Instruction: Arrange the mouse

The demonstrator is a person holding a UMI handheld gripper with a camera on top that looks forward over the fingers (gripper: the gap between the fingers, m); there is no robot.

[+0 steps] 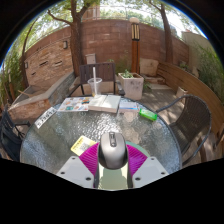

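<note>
A grey and black computer mouse (112,143) sits between my gripper's (112,152) two fingers, over the near part of a round glass table (60,140). Both pink pads (90,158) press against the mouse's sides, so the gripper is shut on it. The mouse points away from me, with its scroll wheel facing the far side of the table. I cannot tell whether it rests on the glass or is lifted slightly.
A yellow note pad (80,145) lies just left of the fingers. Farther on lie a green object (148,115), an open magazine (75,103), a book (104,102) and a white strip (45,118). A planter (129,83), chairs and a brick wall stand beyond.
</note>
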